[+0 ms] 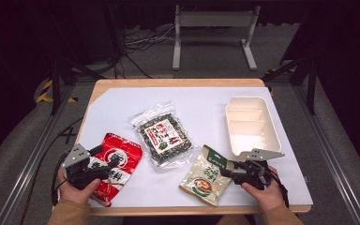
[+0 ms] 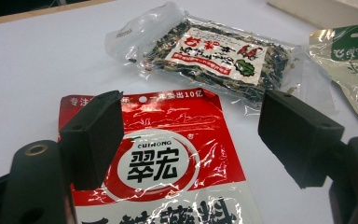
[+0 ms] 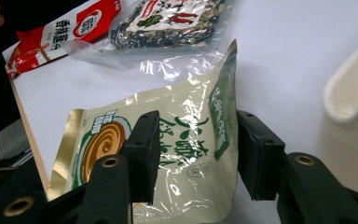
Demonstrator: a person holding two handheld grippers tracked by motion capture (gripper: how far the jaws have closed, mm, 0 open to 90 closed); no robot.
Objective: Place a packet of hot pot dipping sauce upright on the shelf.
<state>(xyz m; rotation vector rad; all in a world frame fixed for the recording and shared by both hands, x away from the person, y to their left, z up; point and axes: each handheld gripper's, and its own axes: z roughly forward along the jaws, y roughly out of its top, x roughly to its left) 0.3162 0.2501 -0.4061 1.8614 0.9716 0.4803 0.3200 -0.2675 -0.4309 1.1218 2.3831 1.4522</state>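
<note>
White sheet (image 1: 206, 101) covers wooden table (image 1: 178, 83); grey floor (image 1: 211, 65).

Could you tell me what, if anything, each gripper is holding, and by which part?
The right gripper pinches the green-and-cream packet at its raised side edge. The left gripper holds nothing, jaws open over the red packet.

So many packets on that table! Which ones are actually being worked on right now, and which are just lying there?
In hand:
- green and cream packet, edge lifted between the jaws of the right gripper
- red packet, flat on the table with the open left gripper over it

Lying about:
- clear packet of dark dried bits, middle of the table
- white tray, nothing in it
</note>
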